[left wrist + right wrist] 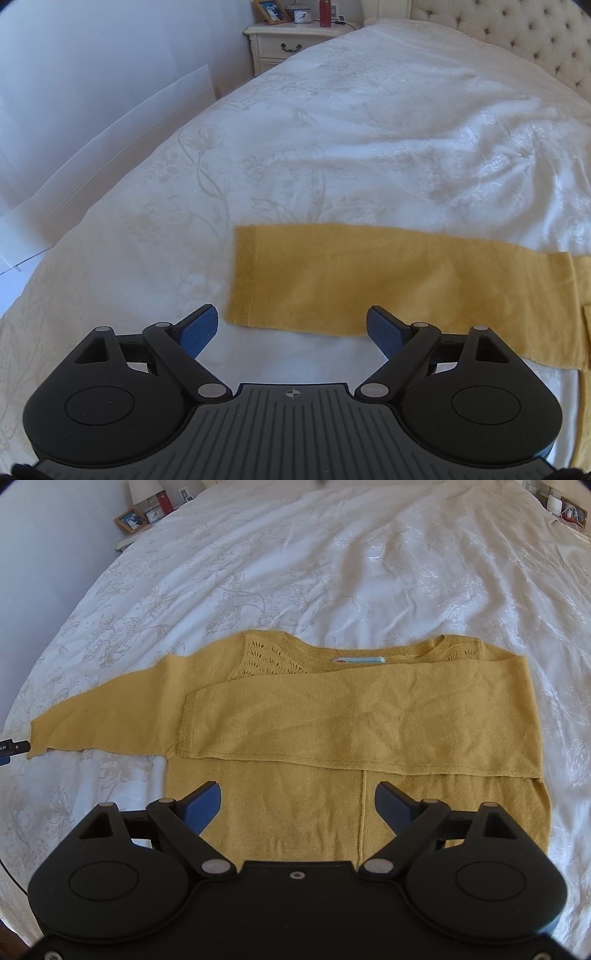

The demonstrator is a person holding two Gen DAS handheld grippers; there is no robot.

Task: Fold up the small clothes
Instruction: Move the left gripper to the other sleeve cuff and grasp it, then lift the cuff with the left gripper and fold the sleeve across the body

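- The mustard sweater (pixel 332 716) lies flat on the white floral bedspread (pixel 295 572), neckline away from the camera, back panel up by the look of the centre seam
- One sleeve is already folded across the chest, its cuff (pixel 184 723) ending near the opposite shoulder, which keeps the bundle narrow
- The other sleeve (pixel 99 712) stretches straight out over the bedspread, not yet folded
- The left gripper (pixel 291 326) hangs over that sleeve's cuff end (pixel 245 275), jaws spread wide, nothing between the blue pads (pixel 197 332); it's well placed to pinch the cuff
- The right gripper (pixel 299 805) hovers above the lower body of the sweater, jaws equally wide and empty, likely ready to pin the fabric or take the hem
- At the right view's left edge, a dark object (pixel 13 747) just beside the cuff is probably the left gripper, though it's too cropped to be sure
- A nightstand (pixel 291 40) sits beyond the bed
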